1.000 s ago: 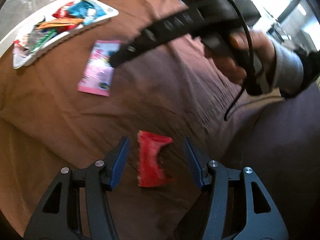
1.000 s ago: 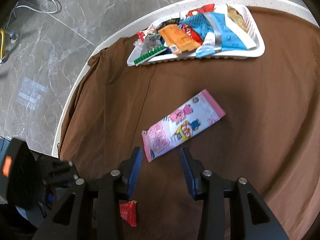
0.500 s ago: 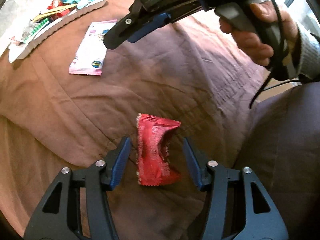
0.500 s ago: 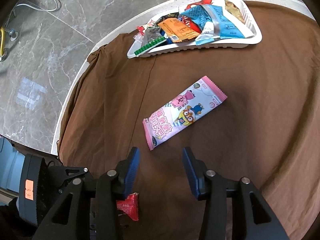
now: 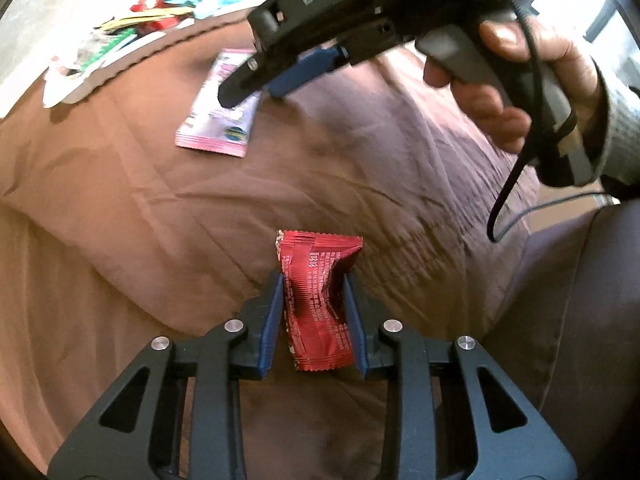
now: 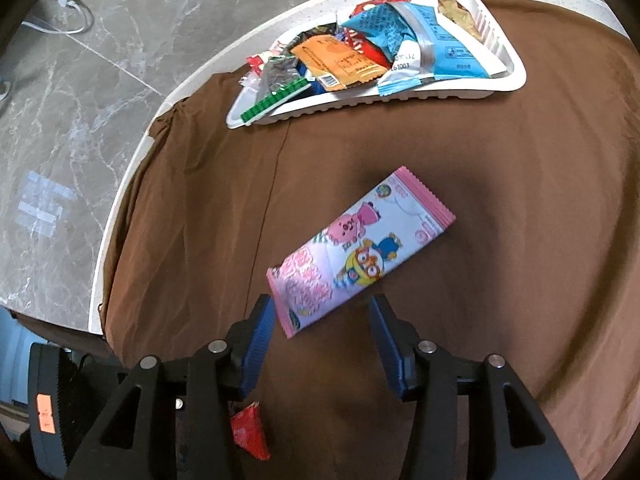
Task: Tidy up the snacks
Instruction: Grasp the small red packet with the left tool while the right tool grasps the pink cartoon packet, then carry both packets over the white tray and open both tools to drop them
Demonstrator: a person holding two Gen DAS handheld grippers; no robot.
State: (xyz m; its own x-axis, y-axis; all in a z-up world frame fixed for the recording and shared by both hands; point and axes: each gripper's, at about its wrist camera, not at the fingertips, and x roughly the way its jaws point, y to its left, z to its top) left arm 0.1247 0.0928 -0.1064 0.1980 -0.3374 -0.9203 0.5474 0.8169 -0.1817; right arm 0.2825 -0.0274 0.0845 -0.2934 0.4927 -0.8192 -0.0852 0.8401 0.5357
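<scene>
Since a second ago dropped closer over the brown cloth (image 6: 520,200), left gripper (image 5: 313,304) closing on the red snack packet (image 5: 318,300), right gripper (image 6: 322,322) opening astride the pink wrapper's (image 6: 360,252) corner, ungripped; next, clamp, carry to the white tray (image 6: 508,80).

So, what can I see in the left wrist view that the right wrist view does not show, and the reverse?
Only the left wrist view shows the left gripper, its jaws closing on the red packet, and the person's hand holding the right gripper from outside.

Only the right wrist view shows the grey marble floor, the white table edge, and the right gripper's jaws opening around the near end of the pink packet.

Both views share the brown cloth, the pink packet, the red packet and the white tray full of snacks.
</scene>
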